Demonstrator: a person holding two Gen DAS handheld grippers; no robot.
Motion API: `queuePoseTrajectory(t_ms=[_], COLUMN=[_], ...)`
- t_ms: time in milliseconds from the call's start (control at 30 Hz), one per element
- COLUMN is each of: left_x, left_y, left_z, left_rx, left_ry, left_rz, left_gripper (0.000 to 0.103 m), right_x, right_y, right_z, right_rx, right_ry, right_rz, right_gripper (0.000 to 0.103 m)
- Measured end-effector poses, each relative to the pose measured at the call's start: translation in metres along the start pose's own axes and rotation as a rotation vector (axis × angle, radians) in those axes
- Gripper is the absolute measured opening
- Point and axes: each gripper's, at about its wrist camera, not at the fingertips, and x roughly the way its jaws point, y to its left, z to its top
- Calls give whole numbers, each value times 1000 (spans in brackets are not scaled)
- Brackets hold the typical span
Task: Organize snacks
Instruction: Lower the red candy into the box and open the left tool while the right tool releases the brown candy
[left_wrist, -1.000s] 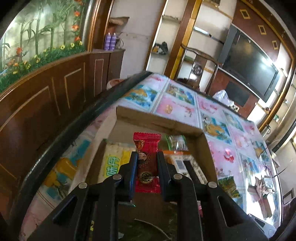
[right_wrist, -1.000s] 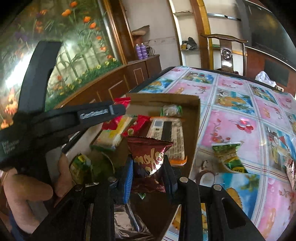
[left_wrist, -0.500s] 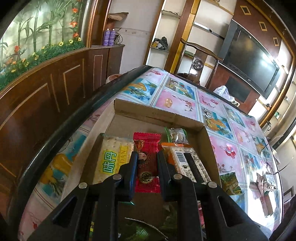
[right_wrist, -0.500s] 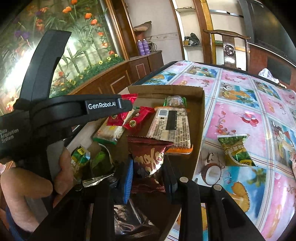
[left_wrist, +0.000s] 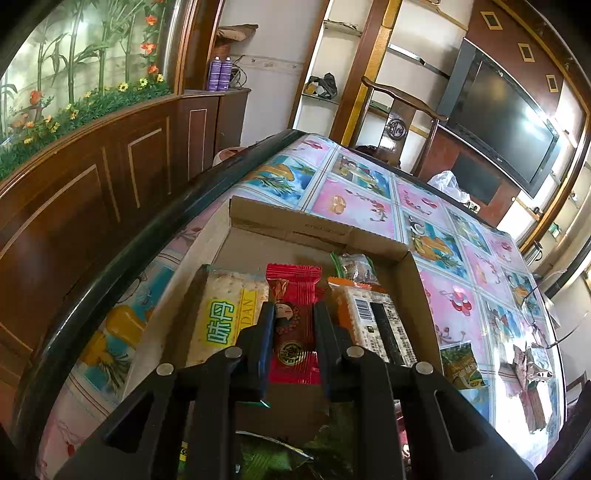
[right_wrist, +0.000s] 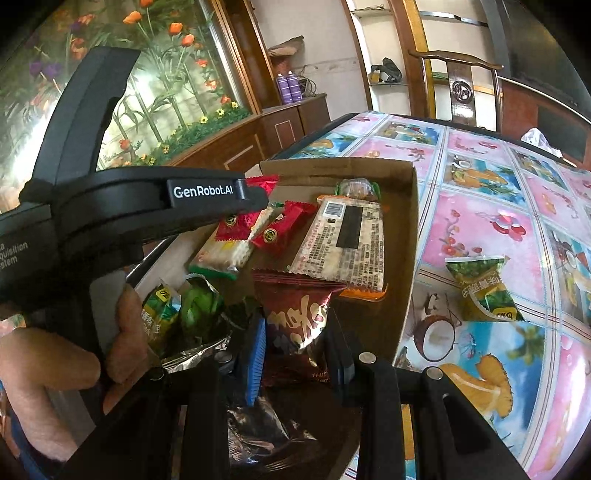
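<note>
A shallow cardboard box (left_wrist: 317, 227) (right_wrist: 412, 236) sits on the table and holds several snacks. My left gripper (left_wrist: 293, 314) is shut on a red snack packet (left_wrist: 293, 295) and holds it over the box, between a yellow cracker pack (left_wrist: 225, 317) and a long barcode cracker pack (left_wrist: 376, 325). My right gripper (right_wrist: 295, 332) is shut on a dark red snack bag (right_wrist: 297, 317) over the box's near end. The left gripper (right_wrist: 255, 203) with its red packet (right_wrist: 236, 221) shows in the right wrist view, above a second red packet (right_wrist: 284, 229).
A green snack bag (right_wrist: 484, 288) (left_wrist: 461, 365) lies on the patterned tablecloth right of the box. Brown snack packets (left_wrist: 528, 373) lie further right. Green and foil bags (right_wrist: 199, 314) fill the box's near left corner. A wooden chair (right_wrist: 461, 88) stands at the far table edge.
Both grippers have drawn back and lifted slightly with their packets still held, so more of the box and its contents shows.
</note>
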Motion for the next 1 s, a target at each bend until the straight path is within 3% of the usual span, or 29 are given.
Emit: queuePoseTrajectory(t_ms=[867, 1000], left_x=[-2, -4], left_y=[5, 5], left_z=[-1, -1], left_rx=[-11, -15], left_ry=[-13, -17], left_rz=[9, 14], left_gripper=[20, 28], right_x=[-3, -6], right_y=[-1, -2], right_z=[-1, 0], right_rx=[4, 10], right_ry=[-14, -19], right_rz=[3, 9], right_gripper=[35, 35])
